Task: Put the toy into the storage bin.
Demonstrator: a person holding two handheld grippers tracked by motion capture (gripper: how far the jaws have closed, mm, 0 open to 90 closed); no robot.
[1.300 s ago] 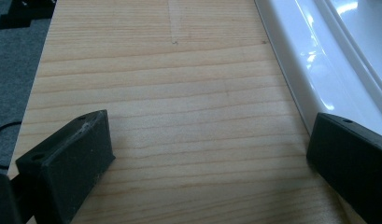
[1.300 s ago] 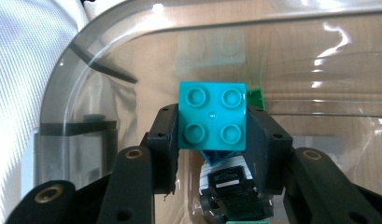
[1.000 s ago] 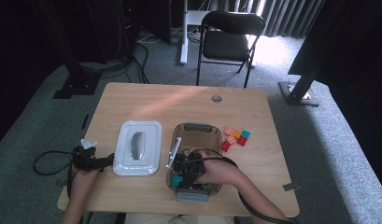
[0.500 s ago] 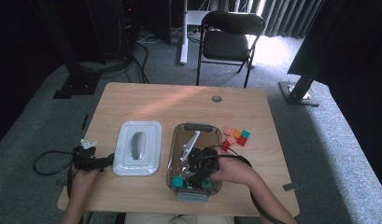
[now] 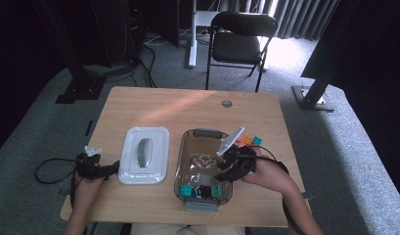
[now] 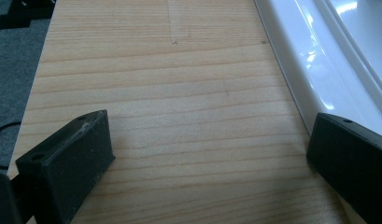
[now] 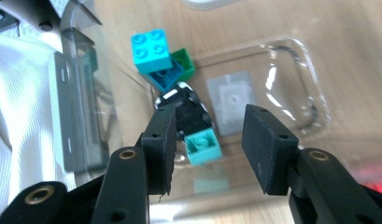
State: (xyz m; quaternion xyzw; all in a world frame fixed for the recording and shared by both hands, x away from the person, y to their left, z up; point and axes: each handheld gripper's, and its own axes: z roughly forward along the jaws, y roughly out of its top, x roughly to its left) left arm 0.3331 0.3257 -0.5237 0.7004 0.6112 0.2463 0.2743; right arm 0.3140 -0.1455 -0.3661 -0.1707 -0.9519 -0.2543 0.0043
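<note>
bricks (image 7: 203, 145) in clear bin (image 5: 182, 161): light, rigid, slick plastic; pinch across flat sides. right gripper (image 7: 207, 140) released, empty; left gripper (image 6: 202, 154) released.

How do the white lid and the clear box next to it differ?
The lid is opaque white, while the box is see-through smoky plastic. The lid lies flat and shallow with a grey handle on top; the box is deep with grey clips at its ends. The lid carries nothing, whereas the box holds a few toy bricks at its near end. Both are rounded rectangles of similar outline, side by side on the table.
</note>
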